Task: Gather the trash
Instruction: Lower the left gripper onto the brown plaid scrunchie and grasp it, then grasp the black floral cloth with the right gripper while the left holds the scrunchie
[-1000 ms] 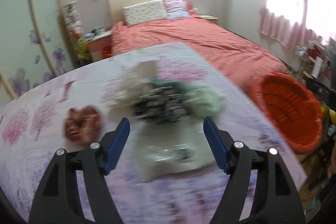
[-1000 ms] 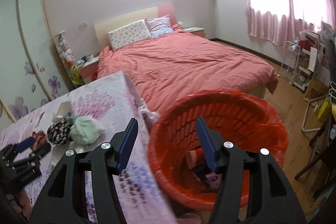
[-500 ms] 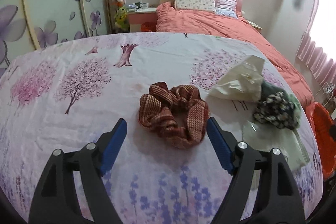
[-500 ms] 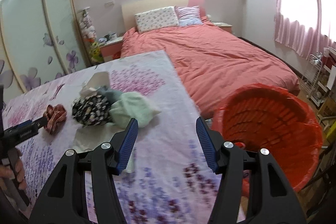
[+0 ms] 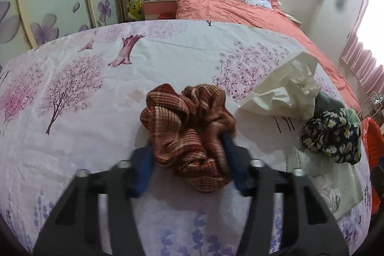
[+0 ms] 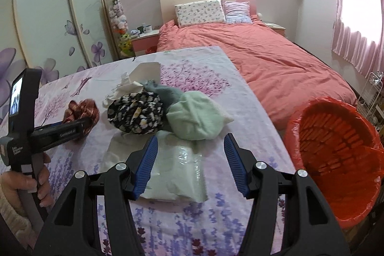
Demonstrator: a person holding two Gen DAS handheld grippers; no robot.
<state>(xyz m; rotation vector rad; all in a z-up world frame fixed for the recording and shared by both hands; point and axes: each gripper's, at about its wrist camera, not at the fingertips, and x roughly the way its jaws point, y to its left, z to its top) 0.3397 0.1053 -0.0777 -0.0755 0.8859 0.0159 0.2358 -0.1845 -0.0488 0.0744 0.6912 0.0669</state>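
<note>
Left gripper [image 5: 189, 160] advanced | jaws just closing, pinching brown scrunchie [image 5: 189, 131] | right jaws spread

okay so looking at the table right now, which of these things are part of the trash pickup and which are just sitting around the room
Part of the job:
- brown plaid scrunchie, between the left gripper fingers, which have just been closing
- floral scrunchie
- green cloth
- crumpled paper
- plastic wrapper
- red bin
- right gripper, open

Just there:
- bed
- pillows
- nightstand

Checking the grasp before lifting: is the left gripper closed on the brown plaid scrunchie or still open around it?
Closed on it. The left gripper has just been closing, and its blue pads now press the brown plaid scrunchie from both sides.
</note>
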